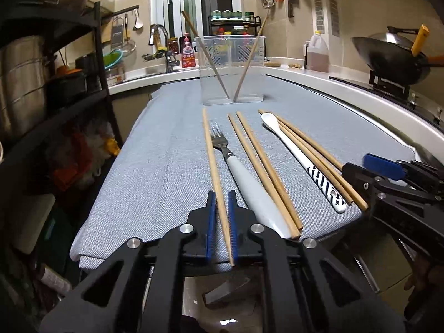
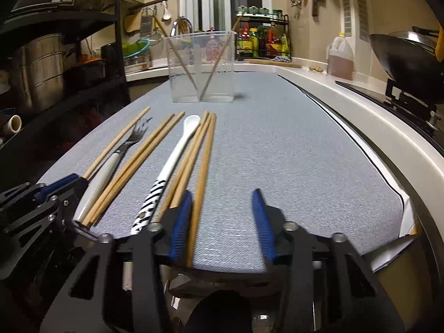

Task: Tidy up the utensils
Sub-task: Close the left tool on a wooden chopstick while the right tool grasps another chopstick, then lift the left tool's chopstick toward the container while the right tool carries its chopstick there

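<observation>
Left wrist view, foreground: the left gripper (image 1: 221,194) is clenched on the near end of a single wooden chopstick (image 1: 211,149), whose shaft runs between the two blue pads (image 1: 211,213) and away over the grey cloth (image 1: 155,172); its near tip overhangs the cloth's front edge. Just right of this chopstick lies a fork (image 1: 236,166) with a pale handle, tines pointing away, and beside the fork a pair of chopsticks (image 1: 263,172) lying side by side. Farther right, a white spoon (image 1: 299,158) with a black-striped handle lies against a further group of chopsticks (image 1: 319,161). The right gripper (image 1: 383,166) enters at the right edge, near the close ends of that group.

Right wrist view, foreground: the right gripper's (image 2: 222,194) fingers stand apart. One chopstick (image 2: 204,172) lies between them, against the inner face of the left blue pad (image 2: 181,222); the right pad (image 2: 262,222) is well clear of it, with bare cloth between. The striped spoon (image 2: 172,163) and two more chopsticks lie just outside the left pad. The left gripper (image 2: 63,183) appears at the left edge.

Background, both views: a clear plastic container (image 1: 231,69) stands upright on the far part of the cloth, holding two chopsticks that lean apart in a V. Behind it are a sink tap (image 1: 159,36) and a spice rack (image 1: 236,25); a wok (image 1: 388,55) sits at right.
</observation>
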Demonstrator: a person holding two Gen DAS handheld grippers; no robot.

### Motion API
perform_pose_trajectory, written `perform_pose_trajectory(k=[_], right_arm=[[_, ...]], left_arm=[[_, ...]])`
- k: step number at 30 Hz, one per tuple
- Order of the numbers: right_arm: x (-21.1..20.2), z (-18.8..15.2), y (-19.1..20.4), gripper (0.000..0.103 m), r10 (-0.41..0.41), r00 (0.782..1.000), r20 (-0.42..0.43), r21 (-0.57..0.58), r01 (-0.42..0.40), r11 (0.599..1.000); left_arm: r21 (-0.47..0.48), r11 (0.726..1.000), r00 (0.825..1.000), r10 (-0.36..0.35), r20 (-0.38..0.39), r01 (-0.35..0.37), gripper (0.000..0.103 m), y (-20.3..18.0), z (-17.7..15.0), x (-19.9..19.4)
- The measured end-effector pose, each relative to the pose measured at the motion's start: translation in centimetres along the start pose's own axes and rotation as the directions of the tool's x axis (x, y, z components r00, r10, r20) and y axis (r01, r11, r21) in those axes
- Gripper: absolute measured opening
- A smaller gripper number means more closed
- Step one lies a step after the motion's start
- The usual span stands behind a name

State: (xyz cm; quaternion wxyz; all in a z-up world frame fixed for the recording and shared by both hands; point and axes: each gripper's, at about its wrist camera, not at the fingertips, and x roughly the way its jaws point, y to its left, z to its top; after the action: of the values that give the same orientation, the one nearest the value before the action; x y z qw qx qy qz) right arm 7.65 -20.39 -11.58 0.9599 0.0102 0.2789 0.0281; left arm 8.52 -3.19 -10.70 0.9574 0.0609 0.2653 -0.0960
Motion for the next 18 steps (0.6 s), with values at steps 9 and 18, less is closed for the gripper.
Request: perform_pose_trajectory(k=[9,18], right_arm=[[-0.6,1.0,0.2,0.006,0.029,1.0,0.001,0.001,-0.029,1.0],[-3.0,3.0,-0.1,0.006,0.015,0.995,0.099,-0.014,-0.013,1.0]], left_arm=[[-0.014,1.0,1.0,-0.015,0.014,0.015,0.006,0.7,1.2,-1.0],[0.009,1.0,0.989,-0.022,0.148,0.021,0.006,1.0,4.2,-4.2]])
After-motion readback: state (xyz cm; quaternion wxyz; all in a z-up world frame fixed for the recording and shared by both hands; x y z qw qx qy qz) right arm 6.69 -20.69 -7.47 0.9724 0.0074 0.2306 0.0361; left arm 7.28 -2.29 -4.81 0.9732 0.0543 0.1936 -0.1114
